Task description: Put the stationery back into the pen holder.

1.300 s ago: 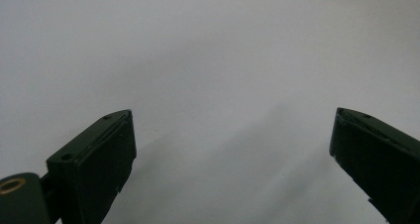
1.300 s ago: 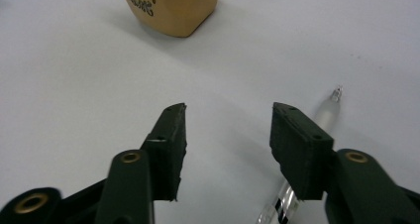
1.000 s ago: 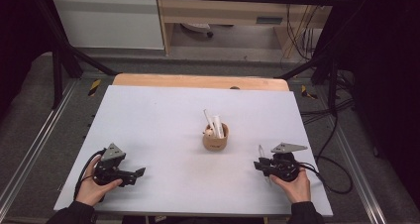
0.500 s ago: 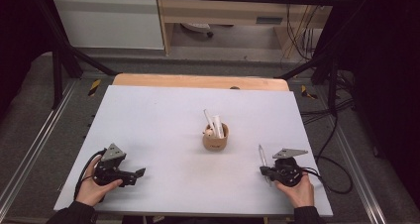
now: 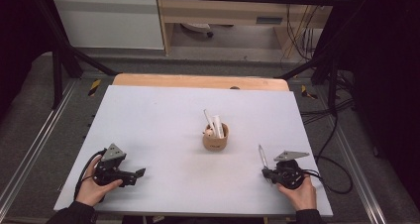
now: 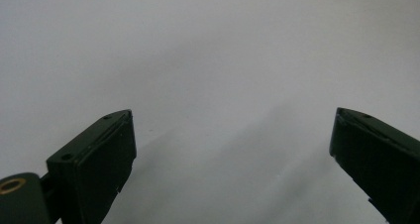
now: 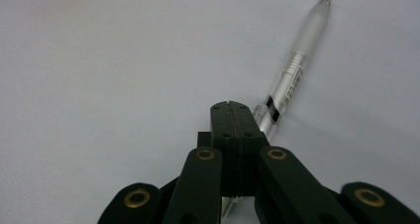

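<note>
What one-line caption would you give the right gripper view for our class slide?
Right claw shut on a clear pen, its tip pointing away over the pale table.

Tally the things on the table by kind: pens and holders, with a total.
Pens: 3, namely 2 white ones in the cup and 1 in the right tool
Cups: 1
Total: 4
</note>
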{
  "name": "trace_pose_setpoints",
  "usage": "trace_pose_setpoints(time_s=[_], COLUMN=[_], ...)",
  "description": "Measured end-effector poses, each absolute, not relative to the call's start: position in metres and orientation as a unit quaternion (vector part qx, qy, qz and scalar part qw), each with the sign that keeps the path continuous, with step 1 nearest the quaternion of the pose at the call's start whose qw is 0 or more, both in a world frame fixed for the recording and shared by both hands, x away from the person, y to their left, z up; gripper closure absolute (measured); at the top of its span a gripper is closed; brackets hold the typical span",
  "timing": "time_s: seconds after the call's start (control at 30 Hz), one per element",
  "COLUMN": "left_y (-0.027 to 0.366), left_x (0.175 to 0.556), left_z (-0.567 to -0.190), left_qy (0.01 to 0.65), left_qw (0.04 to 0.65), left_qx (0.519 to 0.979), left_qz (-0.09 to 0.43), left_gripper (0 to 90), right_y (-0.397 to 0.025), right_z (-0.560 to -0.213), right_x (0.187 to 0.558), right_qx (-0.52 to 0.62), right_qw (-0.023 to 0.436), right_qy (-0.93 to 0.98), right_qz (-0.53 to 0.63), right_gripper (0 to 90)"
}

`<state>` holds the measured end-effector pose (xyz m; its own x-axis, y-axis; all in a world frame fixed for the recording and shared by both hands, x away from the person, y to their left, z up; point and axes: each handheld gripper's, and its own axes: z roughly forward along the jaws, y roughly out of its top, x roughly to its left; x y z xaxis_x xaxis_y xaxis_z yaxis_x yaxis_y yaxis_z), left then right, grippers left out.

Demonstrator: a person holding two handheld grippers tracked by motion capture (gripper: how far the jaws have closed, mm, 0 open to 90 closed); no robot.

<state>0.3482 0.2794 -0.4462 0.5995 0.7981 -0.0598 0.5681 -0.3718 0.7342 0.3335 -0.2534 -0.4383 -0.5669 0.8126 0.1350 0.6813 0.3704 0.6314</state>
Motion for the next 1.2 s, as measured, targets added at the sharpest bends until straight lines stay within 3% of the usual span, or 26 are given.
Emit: trace_pose_setpoints(time_s=[1.2], left_y=[0.279], left_x=[0.348], left_z=[-0.446], left_qy=[0.419], left_qw=[0.37], left_qx=[0.815], left_qz=[0.154], left_gripper=[4.1], right_y=[-0.278], right_z=[-0.44], right_x=[0.335], right_qx=[0.457], right_qw=[0.144], right_qy=[0.816], right_qz=[0.324], right_gripper=[87.6])
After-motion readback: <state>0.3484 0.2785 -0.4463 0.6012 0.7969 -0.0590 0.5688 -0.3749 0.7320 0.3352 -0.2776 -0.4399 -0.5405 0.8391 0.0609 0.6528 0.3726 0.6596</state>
